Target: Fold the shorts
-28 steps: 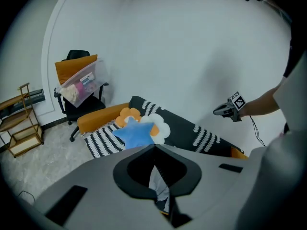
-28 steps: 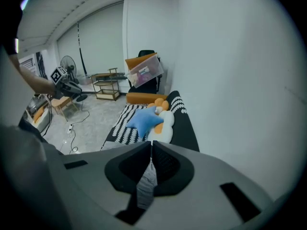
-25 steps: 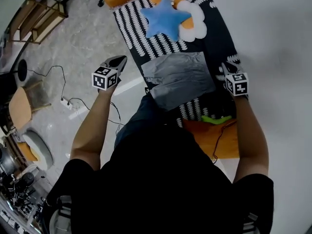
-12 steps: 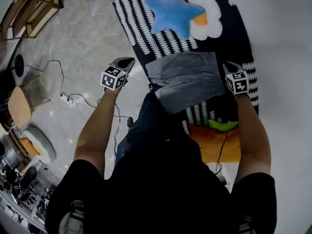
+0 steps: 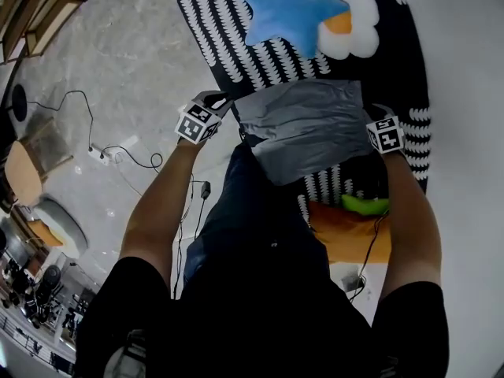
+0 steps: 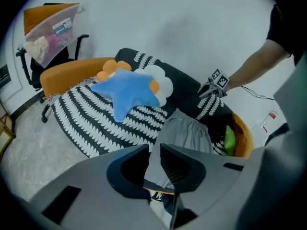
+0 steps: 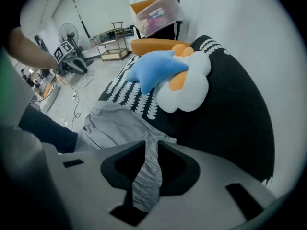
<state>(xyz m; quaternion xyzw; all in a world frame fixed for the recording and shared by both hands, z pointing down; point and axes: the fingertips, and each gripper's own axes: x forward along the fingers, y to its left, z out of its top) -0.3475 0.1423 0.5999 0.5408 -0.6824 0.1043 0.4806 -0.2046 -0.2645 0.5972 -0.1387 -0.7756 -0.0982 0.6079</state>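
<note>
Grey shorts [image 5: 303, 128] lie spread on a black-and-white patterned cover [image 5: 236, 30], their near edge at the person's legs. My left gripper [image 5: 223, 101] is at the shorts' left corner. Its jaws have just been opening, and grey cloth [image 6: 184, 133] still lies in the gap of the left gripper [image 6: 152, 147]. My right gripper [image 5: 372, 110] is at the right corner. Its jaws have also just been opening, and a strip of the shorts [image 7: 146, 176] hangs through the right gripper [image 7: 147, 145].
A blue star pillow [image 5: 287, 6] and a white flower pillow [image 5: 358, 22] lie beyond the shorts. A green object [image 5: 366, 205] rests on an orange cushion [image 5: 350, 239] at the right. Cables [image 5: 118, 152] trail over the stone floor at the left.
Both grippers have come down toward the cover with the shorts' corners. The shorts now lie flatter and closer to the person's legs.
</note>
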